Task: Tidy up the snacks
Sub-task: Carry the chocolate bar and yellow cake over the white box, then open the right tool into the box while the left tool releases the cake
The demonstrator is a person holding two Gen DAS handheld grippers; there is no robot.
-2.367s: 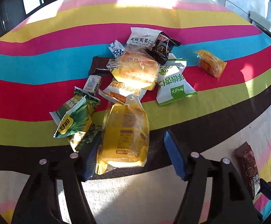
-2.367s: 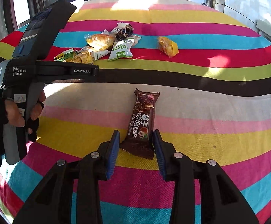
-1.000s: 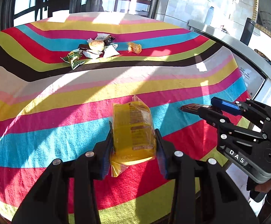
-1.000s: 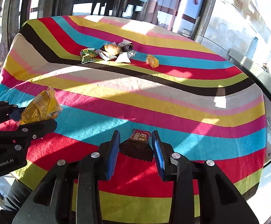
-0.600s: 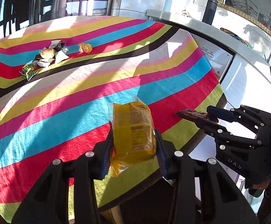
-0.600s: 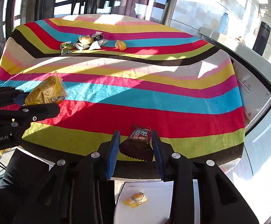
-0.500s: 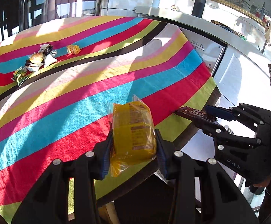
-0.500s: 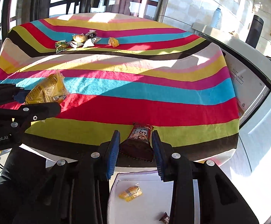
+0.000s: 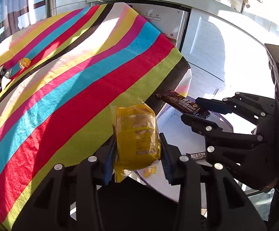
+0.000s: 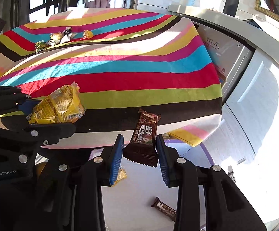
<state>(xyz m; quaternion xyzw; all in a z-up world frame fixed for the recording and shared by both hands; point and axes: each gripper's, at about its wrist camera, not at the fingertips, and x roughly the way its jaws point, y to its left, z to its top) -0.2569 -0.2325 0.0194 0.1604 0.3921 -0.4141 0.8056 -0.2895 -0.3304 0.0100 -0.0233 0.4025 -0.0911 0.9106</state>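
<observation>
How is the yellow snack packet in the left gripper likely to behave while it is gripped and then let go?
The yellow packet is probably soft: its film wrinkles between the left gripper pads. It likely weighs little, since it stands out unsupported. Its glossy film may be slippery, so a looser grip could let it slide toward the white bin below.

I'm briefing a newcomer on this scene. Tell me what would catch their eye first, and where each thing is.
The striped tablecloth fills the upper half of both views, a small heap of snacks at its far end. Near the table's edge, the left gripper is clamped on a yellow snack pack and the right gripper on a brown chocolate bar. Below them lies a white bin with a couple of snacks already inside.
</observation>
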